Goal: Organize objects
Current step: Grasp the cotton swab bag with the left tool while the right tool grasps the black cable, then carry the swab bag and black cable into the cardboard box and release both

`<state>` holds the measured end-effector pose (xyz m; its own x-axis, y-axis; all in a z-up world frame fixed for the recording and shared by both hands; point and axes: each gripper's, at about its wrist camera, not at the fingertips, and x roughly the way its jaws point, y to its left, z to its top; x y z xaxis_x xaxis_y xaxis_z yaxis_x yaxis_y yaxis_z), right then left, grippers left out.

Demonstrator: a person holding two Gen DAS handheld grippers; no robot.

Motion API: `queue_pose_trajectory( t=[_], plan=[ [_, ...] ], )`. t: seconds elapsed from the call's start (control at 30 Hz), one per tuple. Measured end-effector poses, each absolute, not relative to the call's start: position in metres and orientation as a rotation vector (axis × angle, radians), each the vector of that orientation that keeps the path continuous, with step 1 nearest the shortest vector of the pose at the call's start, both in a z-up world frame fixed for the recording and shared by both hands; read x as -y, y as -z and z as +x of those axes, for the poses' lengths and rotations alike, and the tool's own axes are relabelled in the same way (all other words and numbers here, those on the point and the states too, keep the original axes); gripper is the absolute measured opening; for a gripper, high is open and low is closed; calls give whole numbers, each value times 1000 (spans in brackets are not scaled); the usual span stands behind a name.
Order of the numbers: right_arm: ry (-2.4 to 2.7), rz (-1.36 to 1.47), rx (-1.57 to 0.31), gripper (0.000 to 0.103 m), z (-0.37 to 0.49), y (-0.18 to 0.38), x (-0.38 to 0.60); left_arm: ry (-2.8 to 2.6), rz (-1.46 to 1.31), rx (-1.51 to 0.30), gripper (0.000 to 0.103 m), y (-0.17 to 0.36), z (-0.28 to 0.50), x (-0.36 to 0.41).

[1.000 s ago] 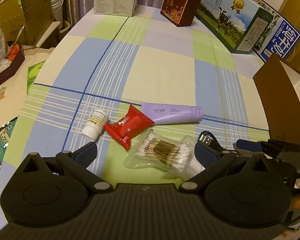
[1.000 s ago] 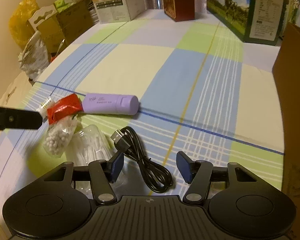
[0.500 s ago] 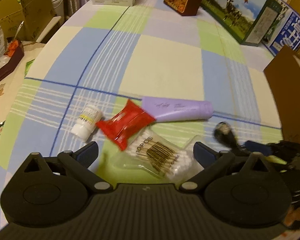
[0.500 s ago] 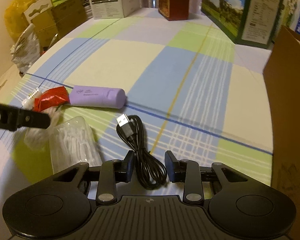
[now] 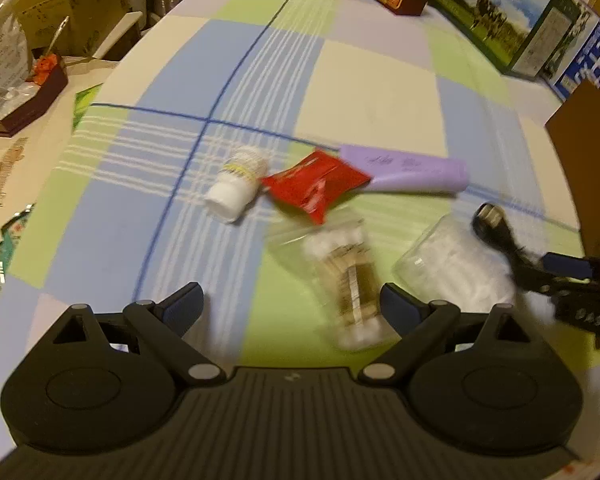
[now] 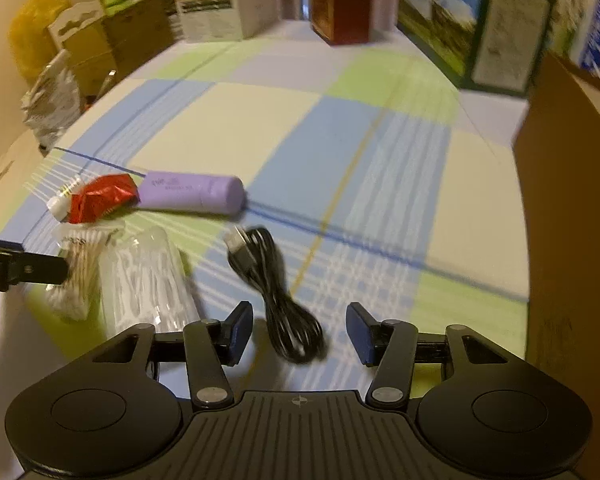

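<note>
- Left wrist view: the left gripper (image 5: pixel 290 300) is seen at the lower centre with jaws wide apart and closing slowly; the swab packet (image 5: pixel 348 276) lies between them, nearer the right pad, not yet pressed.
- Compared with a second ago, this packet is framed closer and more centrally, so a pick of it is judged to be in preparation.
- Right wrist view: the right gripper (image 6: pixel 298 330) is found at the lower centre, its jaws opening after a brief near-closure; the black USB cable (image 6: pixel 276 296) lies between the pads, untouched.
- The cable is judged released or missed; a regrasp is likely needed.
- Still unsorted at mid-frame of the left wrist view: white bottle (image 5: pixel 238 182), red sachet (image 5: pixel 316 186), purple tube (image 5: pixel 412 172), clear cup (image 5: pixel 452 268).
- Cardboard box (image 6: pixel 572 216), right edge of the right wrist view: judged the probable container.
</note>
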<state>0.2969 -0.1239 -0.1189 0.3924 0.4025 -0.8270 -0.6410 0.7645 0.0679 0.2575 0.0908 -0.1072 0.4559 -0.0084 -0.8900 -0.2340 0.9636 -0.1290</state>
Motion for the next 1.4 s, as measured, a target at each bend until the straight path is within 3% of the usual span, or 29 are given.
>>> queue_pose_trajectory(
  t=[0.13,0.23,0.4,0.5,0.57,0.63,0.77,0.8,0.83,0.87,0.9,0.93,1.07,1.1,1.17,1.4],
  plan=[
    [-701,-329,-942,46,303,127,112,-145,-231,-1081,91,112,269,-77],
    [-696,-327,-940,26,304,131,112,-147,-207,-1085,83,119,275,-72],
    [-646,-297,-949,14,297,130,122,-138,-131,-1075,74,124,277,-67],
    [-625,-268,-971,14,286,127,133,-115,-103,-1064,58,123,272,-67],
    [-627,-246,-992,14,277,125,139,-83,-84,-1062,38,121,267,-67],
    [-630,-230,-1015,14,268,123,145,-53,-69,-1072,33,119,262,-68],
    [-636,-200,-1024,18,256,121,153,-17,-47,-1096,33,117,249,-67],
    [-635,-196,-1017,26,257,121,154,-22,-46,-1096,33,117,247,-68],
    [-625,-196,-1012,44,258,122,153,-25,-48,-1094,37,117,246,-69],
    [-609,-198,-1010,52,261,122,152,-28,-51,-1093,44,117,247,-70],
    [-601,-196,-1003,54,263,123,152,-36,-49,-1092,49,117,248,-70],
    [-603,-191,-999,54,266,124,151,-45,-47,-1092,54,118,251,-70],
    [-614,-234,-957,53,271,127,142,-60,-30,-1074,54,121,260,-66],
    [-616,-247,-945,48,271,129,140,-63,-27,-1069,54,121,262,-65],
    [-623,-305,-909,26,266,130,135,-68,-28,-1060,54,122,265,-63],
    [-642,-302,-920,24,252,131,139,-58,-34,-1055,33,120,256,-57]
  ],
)
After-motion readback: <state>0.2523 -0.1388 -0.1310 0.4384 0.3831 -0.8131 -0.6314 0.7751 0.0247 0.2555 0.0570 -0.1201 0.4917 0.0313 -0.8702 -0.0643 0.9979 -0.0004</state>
